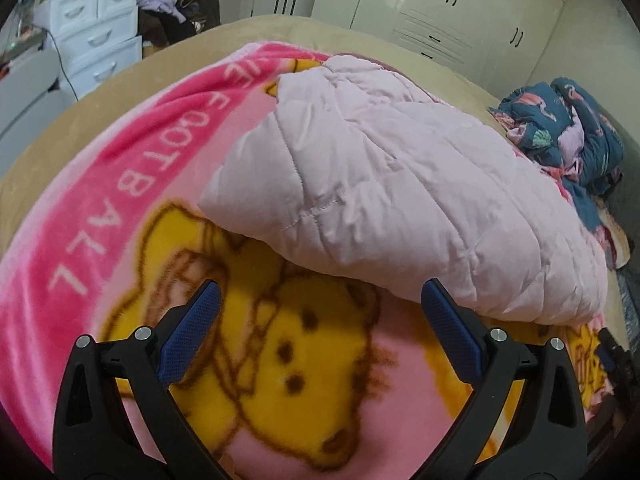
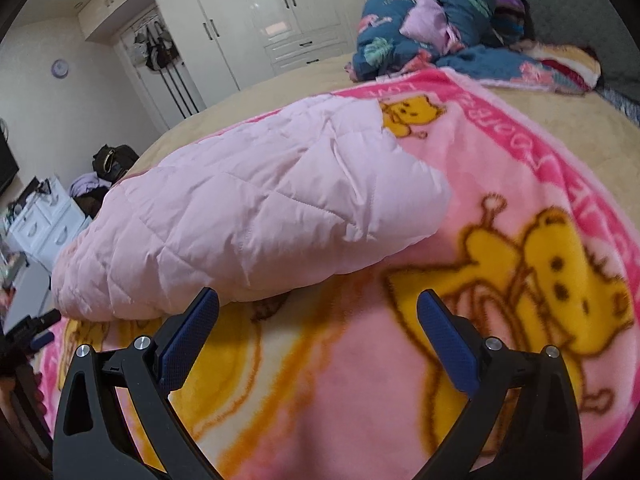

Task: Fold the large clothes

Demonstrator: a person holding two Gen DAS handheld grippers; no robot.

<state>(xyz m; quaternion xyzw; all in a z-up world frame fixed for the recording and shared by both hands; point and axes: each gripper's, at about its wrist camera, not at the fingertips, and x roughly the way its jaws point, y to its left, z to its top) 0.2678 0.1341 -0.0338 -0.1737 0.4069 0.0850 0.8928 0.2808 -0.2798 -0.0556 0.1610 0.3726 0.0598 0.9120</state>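
Note:
A pale pink quilted jacket (image 1: 400,184) lies folded in a thick bundle on a pink and yellow cartoon blanket (image 1: 132,184); it also shows in the right wrist view (image 2: 248,216) on the same blanket (image 2: 500,184). My left gripper (image 1: 320,300) is open and empty, just in front of the jacket's near edge, its right fingertip close to the fabric. My right gripper (image 2: 318,308) is open and empty, its left fingertip close to the jacket's near edge. Neither gripper holds anything.
The blanket covers a beige bed (image 1: 280,30). A heap of dark blue patterned bedding (image 1: 572,128) lies at the bed's far end, also in the right wrist view (image 2: 436,20). White wardrobes (image 2: 256,20) line the wall. A white drawer unit (image 1: 96,36) and piled clothes (image 1: 180,12) stand beside the bed.

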